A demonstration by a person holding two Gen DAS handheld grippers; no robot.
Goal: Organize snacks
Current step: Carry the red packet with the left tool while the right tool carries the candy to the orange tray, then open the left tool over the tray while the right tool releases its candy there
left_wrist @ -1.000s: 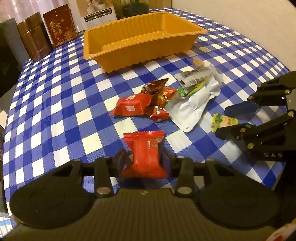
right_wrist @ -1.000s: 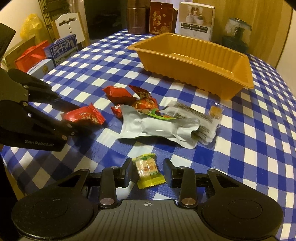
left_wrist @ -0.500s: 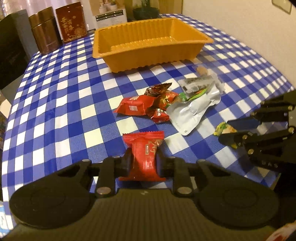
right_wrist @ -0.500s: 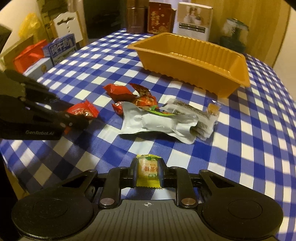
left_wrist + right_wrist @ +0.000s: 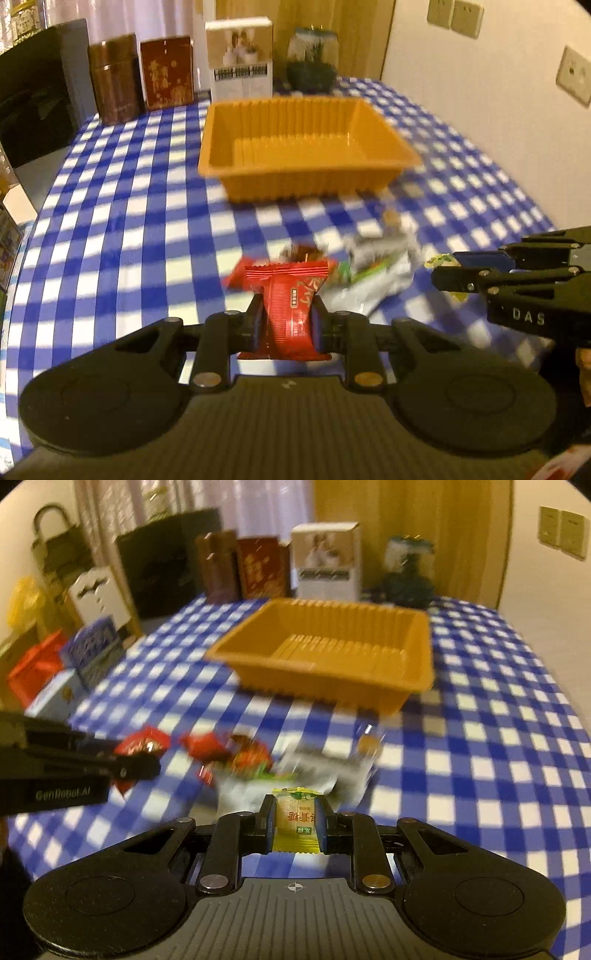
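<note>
So on the left you've got the left hand-held gripper [image 5: 287, 317] pinching a red snack packet [image 5: 290, 314] between its pads, packet standing upright and lifted clear of the blue-and-white checked desk [image 5: 122, 221]. Just past it, roughly mid-desk, there's the leftover pile: a couple more red wrapped snacks [image 5: 207, 746], a darker crinkly one, and a silver foil pouch [image 5: 373, 280] with some green on it, all pretty blurry so I can't make out labels. Further back sits the orange ribbed tray [image 5: 295, 184], nothing in it as far as I can see. Behind the tray at the far edge stand a brown tin [image 5: 114, 77], a dark red box [image 5: 168, 72], a white box with a photo on it [image 5: 240, 55] and a glass jar [image 5: 312, 59]. Over on the right, the right hand-held gripper [image 5: 295, 821] is clamped on a small yellow candy packet [image 5: 297, 821], also held up off the desk, near the foil pouch. Both grippers point roughly toward the tray.
</note>
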